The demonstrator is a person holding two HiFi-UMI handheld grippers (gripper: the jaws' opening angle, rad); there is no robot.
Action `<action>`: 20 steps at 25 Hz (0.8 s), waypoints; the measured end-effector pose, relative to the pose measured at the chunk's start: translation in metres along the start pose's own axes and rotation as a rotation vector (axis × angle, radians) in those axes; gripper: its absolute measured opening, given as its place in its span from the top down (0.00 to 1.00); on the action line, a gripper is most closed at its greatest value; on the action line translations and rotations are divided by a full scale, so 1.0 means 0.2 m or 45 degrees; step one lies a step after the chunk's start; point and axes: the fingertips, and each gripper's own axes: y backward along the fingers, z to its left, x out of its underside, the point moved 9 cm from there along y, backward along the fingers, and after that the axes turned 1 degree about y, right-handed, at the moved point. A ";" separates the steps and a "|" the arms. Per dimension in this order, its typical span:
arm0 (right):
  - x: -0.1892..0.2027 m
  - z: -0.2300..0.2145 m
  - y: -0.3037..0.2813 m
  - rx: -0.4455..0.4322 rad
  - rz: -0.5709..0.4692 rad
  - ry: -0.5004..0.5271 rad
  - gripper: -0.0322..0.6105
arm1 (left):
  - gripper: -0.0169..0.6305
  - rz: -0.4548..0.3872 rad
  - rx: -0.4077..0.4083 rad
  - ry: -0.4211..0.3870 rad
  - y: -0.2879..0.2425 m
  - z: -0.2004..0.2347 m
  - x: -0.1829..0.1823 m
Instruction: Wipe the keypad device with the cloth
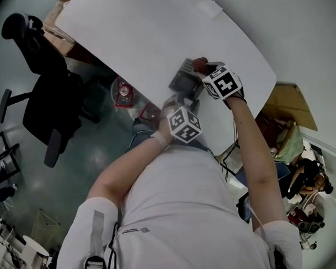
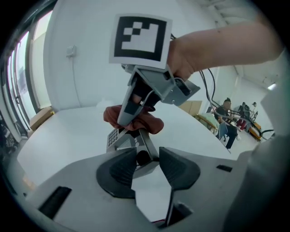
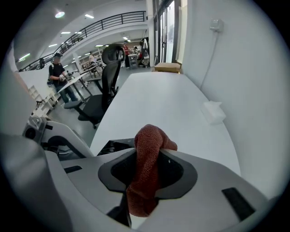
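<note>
The keypad device (image 1: 181, 74) lies on the white tabletop (image 1: 151, 31), close to its near edge, between the two grippers. The right gripper (image 3: 147, 170) is clamped on a rust-red cloth (image 3: 146, 154). A bunched wad sticks out past the jaws and hangs over the far part of the device. Contact with the keys cannot be confirmed. The left gripper (image 2: 147, 165) has its jaws spread apart, with the near end of the device lying between them and not squeezed.

Handling judgement:
- The cloth looks soft, limp and light. It should conform to the keys under light pressure, and the exposed wad is the working face.
- The device appears to be a stiff, light plastic case that is likely to slide on the smooth tabletop.
- The left gripper should brace the device by the near end or side edges, not by the keys.
</note>
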 end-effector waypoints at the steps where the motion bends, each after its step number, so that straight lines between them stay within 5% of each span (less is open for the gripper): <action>1: 0.01 0.00 0.00 0.008 0.007 -0.024 0.75 | 0.73 0.003 -0.005 0.012 0.00 0.02 0.01; 10: 0.19 -0.01 0.08 -0.026 0.013 -0.309 0.75 | 0.76 -0.007 -0.017 0.083 0.03 0.18 0.05; 20: 0.26 0.13 0.14 -0.133 0.011 -0.424 0.75 | 0.82 0.015 -0.016 0.028 0.04 0.23 0.05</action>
